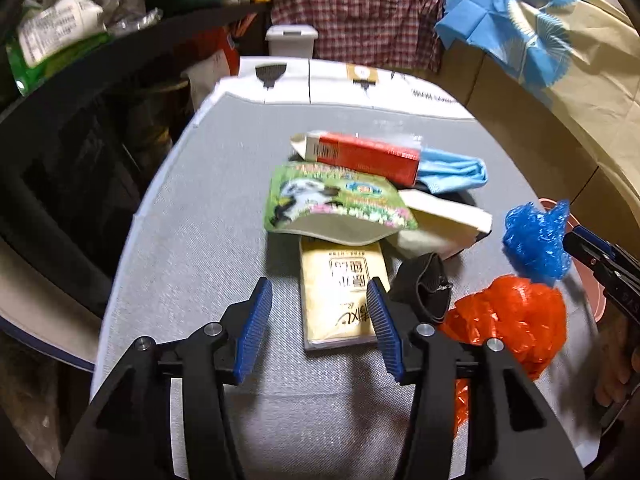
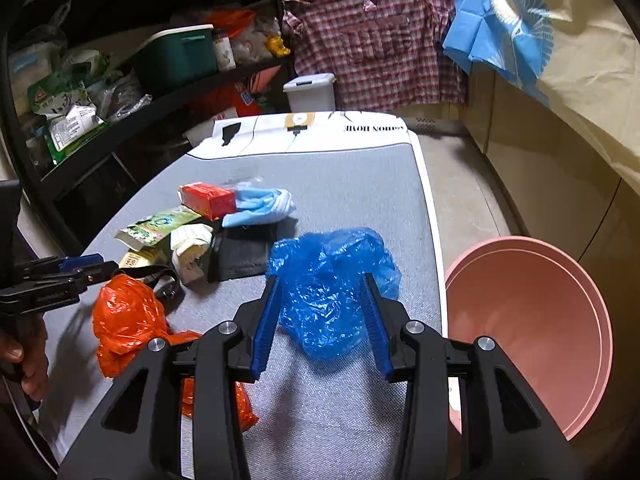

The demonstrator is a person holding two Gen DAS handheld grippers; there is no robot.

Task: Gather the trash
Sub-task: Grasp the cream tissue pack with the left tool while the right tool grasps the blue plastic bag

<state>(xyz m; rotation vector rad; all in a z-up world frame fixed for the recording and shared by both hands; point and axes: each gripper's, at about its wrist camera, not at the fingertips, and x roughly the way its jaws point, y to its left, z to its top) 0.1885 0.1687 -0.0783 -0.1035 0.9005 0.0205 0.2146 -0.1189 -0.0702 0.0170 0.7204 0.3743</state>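
Observation:
A pile of trash lies on the grey table: a red carton, a green snack pouch, a yellow tissue packet, a blue plastic bag and an orange plastic bag. My left gripper is open and empty, its right finger over the tissue packet's edge. My right gripper is open, with the blue bag lying between its fingers; it also shows in the left wrist view. The left gripper shows in the right wrist view near the orange bag.
A pink bin stands off the table's right edge. A light blue cloth, a black strap and a white box lie in the pile. Dark shelves stand on the left, a small white bin behind.

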